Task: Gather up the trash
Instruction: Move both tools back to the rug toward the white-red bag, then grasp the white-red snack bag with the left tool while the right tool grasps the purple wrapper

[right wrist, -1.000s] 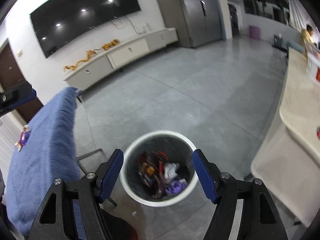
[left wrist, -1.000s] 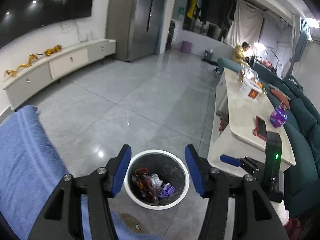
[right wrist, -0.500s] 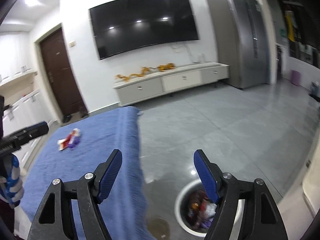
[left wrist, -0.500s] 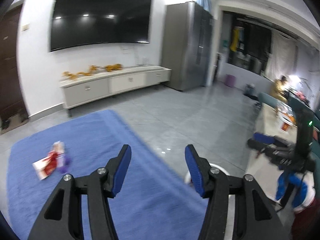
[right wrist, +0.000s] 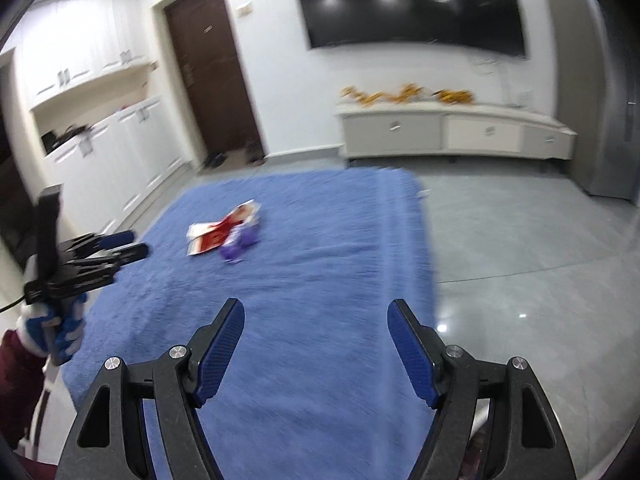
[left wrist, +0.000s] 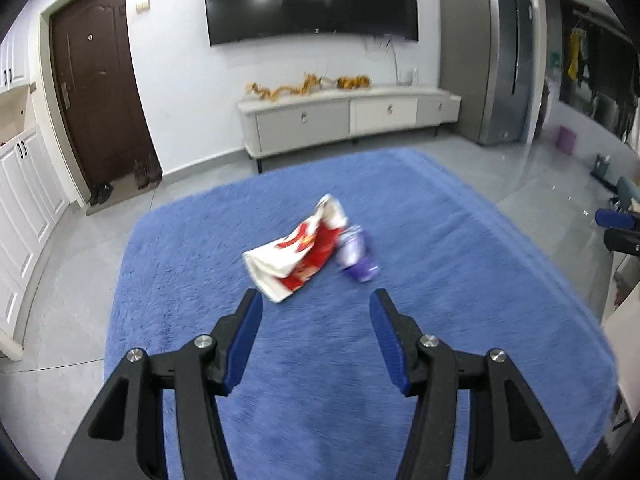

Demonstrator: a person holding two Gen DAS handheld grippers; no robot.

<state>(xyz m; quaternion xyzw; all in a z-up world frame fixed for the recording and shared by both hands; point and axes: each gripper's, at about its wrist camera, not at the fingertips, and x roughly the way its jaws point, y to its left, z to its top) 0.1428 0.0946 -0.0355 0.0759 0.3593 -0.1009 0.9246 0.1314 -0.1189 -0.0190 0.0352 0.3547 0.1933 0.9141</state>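
Left wrist view: the left hand-held gripper (left wrist: 314, 312) is spread wide with nothing between its blue-padded fingers (left wrist: 243, 340). It hangs over a fuzzy blue cloth-covered tabletop (left wrist: 460, 280). Just past the fingertips lies a crumpled white-and-red snack wrapper (left wrist: 298, 254), with a small purple plastic wrapper (left wrist: 356, 256) touching its right side.

Right wrist view: the right hand-held gripper (right wrist: 316, 320) is likewise wide open and empty, above the tabletop's near right part (right wrist: 320, 280). The white-and-red wrapper (right wrist: 220, 234) and purple wrapper (right wrist: 240, 246) lie together farther off to the left. The left hand-held gripper (right wrist: 136, 244) reaches in from the left edge, near them.
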